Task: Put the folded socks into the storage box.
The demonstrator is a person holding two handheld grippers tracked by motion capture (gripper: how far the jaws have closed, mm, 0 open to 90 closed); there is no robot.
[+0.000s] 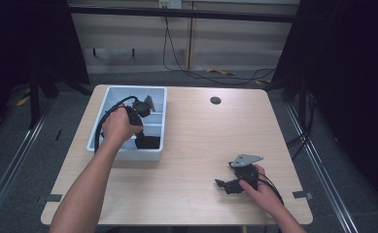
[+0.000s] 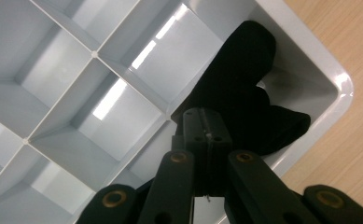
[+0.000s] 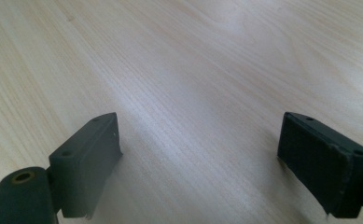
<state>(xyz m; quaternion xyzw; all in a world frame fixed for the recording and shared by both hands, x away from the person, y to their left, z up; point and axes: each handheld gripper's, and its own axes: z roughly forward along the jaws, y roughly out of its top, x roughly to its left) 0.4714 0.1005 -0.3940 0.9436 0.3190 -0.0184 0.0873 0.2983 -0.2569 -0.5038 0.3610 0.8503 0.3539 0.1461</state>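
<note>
A pale blue-grey tray (image 1: pixel 128 154) with several compartments stands at the table's left. A black cloth item (image 1: pixel 147 141) lies bunched in its near right corner compartment (image 2: pixel 305 60). My left gripper (image 1: pixel 140 131) reaches down into the tray. In the left gripper view its jaws are pressed together (image 2: pixel 202 122), their tips right at the edge of the black cloth (image 2: pixel 244 93); I cannot tell whether they pinch it. My right gripper (image 1: pixel 225 184) is held low over the bare wood at the front right, jaws wide apart (image 3: pixel 200 149) with nothing between them.
The wooden table (image 1: pixel 201 136) has a round dark grommet (image 1: pixel 215 100) near its far edge. The tray's other compartments (image 2: pixel 53 79) hold nothing. Cables (image 1: pixel 215 73) lie on the floor beyond the table. Dark curtains flank both sides.
</note>
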